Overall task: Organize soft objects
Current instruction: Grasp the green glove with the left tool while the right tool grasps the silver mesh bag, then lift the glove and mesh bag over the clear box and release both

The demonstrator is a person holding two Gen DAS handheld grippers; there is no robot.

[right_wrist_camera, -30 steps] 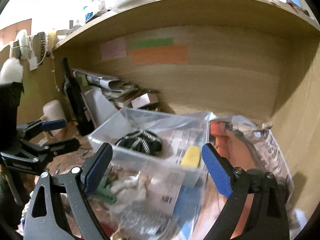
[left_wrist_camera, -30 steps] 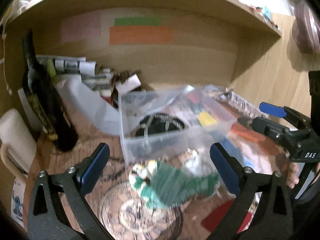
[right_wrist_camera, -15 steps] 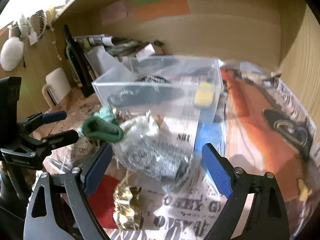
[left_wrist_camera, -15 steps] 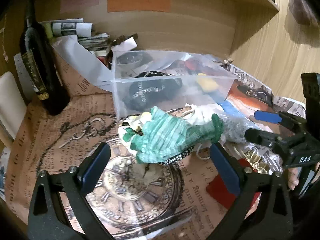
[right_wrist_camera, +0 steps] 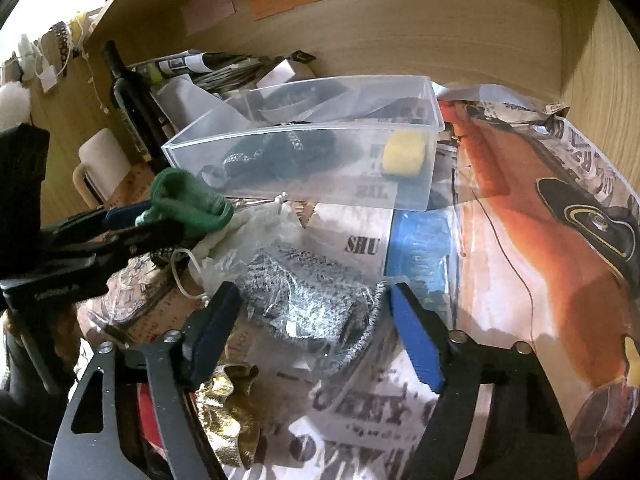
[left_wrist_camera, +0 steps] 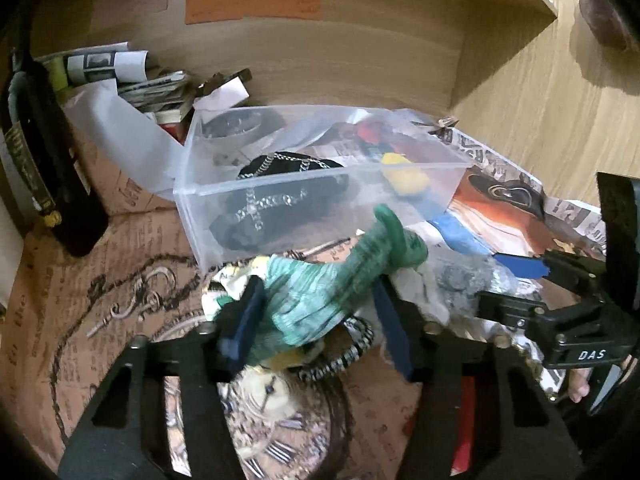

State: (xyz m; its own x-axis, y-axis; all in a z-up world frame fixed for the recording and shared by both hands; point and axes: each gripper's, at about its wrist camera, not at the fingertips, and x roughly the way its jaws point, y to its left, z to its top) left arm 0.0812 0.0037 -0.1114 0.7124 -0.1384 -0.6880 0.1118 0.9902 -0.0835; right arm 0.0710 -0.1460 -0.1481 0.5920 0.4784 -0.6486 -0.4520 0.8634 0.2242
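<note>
A green knitted glove (left_wrist_camera: 320, 292) lies in front of a clear plastic bin (left_wrist_camera: 320, 184). My left gripper (left_wrist_camera: 316, 320) has its blue pads on either side of the glove, and the glove's cuff (right_wrist_camera: 188, 200) sticks out past it. The bin (right_wrist_camera: 304, 160) holds a black chain-trimmed item (left_wrist_camera: 276, 196) and a yellow sponge (right_wrist_camera: 404, 154). My right gripper (right_wrist_camera: 312, 320) straddles a grey knit piece wrapped in clear plastic (right_wrist_camera: 308, 304), its pads touching both sides.
A dark wine bottle (left_wrist_camera: 36, 152) stands at left beside a white mug (right_wrist_camera: 102, 164). Rolled papers (left_wrist_camera: 120, 68) are piled at the back wall. A gold foil scrap (right_wrist_camera: 230, 412), a white cloth (right_wrist_camera: 260, 220) and a blue item (right_wrist_camera: 420, 244) lie on the printed paper.
Both grippers moved forward and down and narrowed. The left one closed around the green glove. The right one closed in around the grey wrapped piece.
</note>
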